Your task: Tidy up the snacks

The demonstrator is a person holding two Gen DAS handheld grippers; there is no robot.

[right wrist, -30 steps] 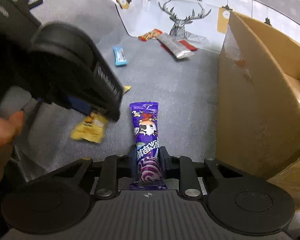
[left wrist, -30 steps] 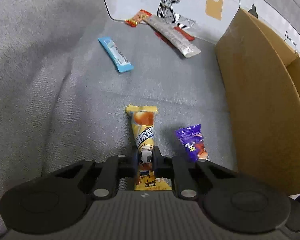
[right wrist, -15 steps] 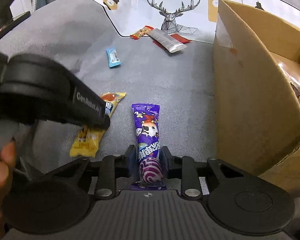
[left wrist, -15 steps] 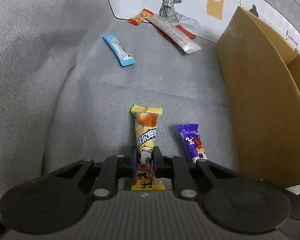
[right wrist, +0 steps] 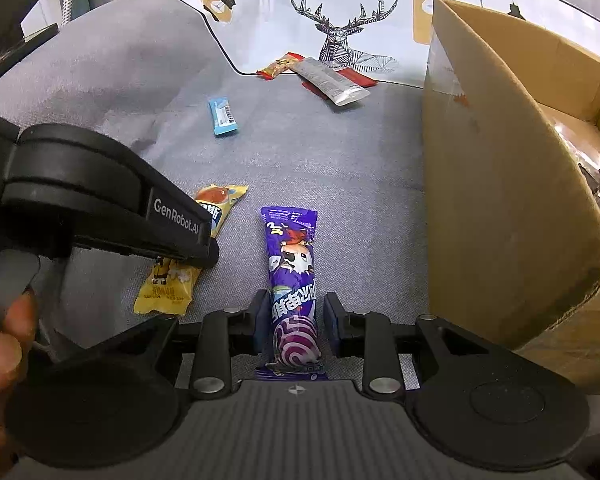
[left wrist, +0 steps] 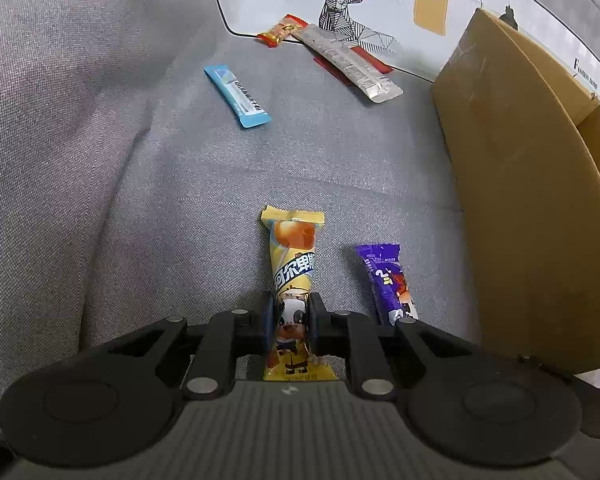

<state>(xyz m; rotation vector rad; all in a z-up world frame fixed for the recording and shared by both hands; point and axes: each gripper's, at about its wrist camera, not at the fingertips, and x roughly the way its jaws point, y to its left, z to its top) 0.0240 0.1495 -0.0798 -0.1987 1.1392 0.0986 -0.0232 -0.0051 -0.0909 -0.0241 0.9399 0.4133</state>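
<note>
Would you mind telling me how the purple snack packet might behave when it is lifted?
The purple snack packet looks small and thin, so probably light. Its glossy film wrapper may slip. Gripped near one end, the long free end would likely droop.

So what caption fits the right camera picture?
Right gripper straddles a purple snack packet beside a cardboard box.

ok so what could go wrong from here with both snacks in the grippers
The left gripper pinches the yellow snack near its tail end, so it may swing or slip when lifted. The right gripper's pads show gaps beside the purple snack; it could stay behind. The box wall stands tall nearby and could snag either wrapper.
</note>
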